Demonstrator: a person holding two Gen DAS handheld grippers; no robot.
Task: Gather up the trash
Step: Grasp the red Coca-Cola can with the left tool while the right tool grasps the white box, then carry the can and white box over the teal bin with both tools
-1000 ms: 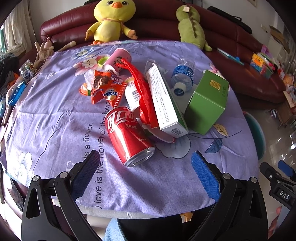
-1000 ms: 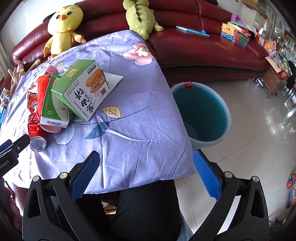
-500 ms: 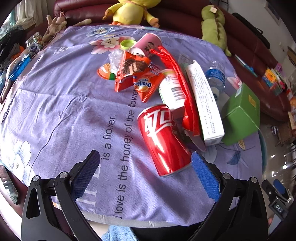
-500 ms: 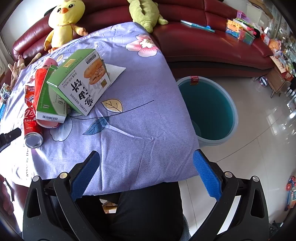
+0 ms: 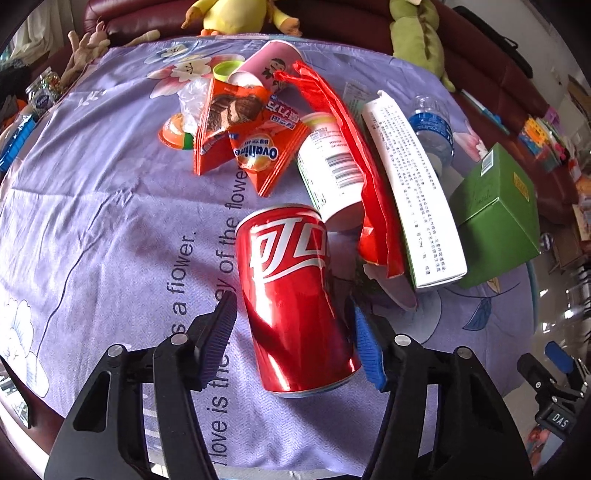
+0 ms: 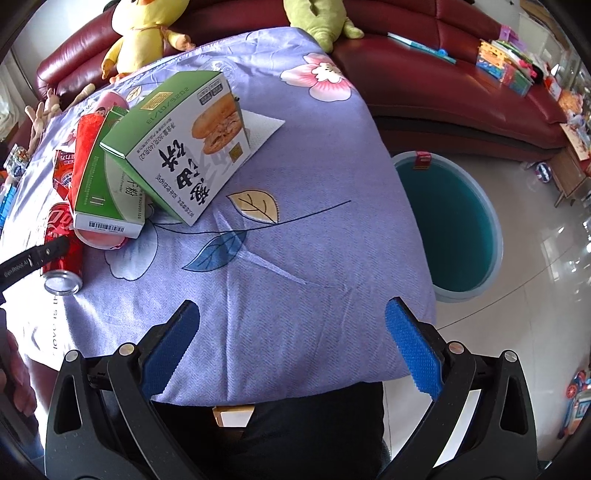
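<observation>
A red cola can [image 5: 295, 295] lies on its side on the purple tablecloth [image 5: 103, 221]. My left gripper [image 5: 291, 332] straddles the can, its jaws close on both sides with a small gap on the left. The can also shows in the right wrist view [image 6: 61, 243]. Behind it lie orange Ovaltine wrappers [image 5: 251, 144], a white bottle [image 5: 328, 173], a red bag [image 5: 354, 155], a long white box [image 5: 417, 192], a water bottle [image 5: 432, 129] and a green box [image 5: 495, 218]. My right gripper [image 6: 291, 347] is open and empty over the table's near edge.
A teal trash bin [image 6: 447, 225] stands on the floor right of the table. A pink cup [image 5: 273, 66] and plastic wrap [image 5: 192, 96] lie at the back. A yellow plush [image 6: 144, 33] and a green plush [image 6: 317, 18] sit on the red sofa [image 6: 443, 81].
My left gripper has moved forward and down around the cola can and its jaws have narrowed about it. My right gripper has drifted slightly and stays open.
</observation>
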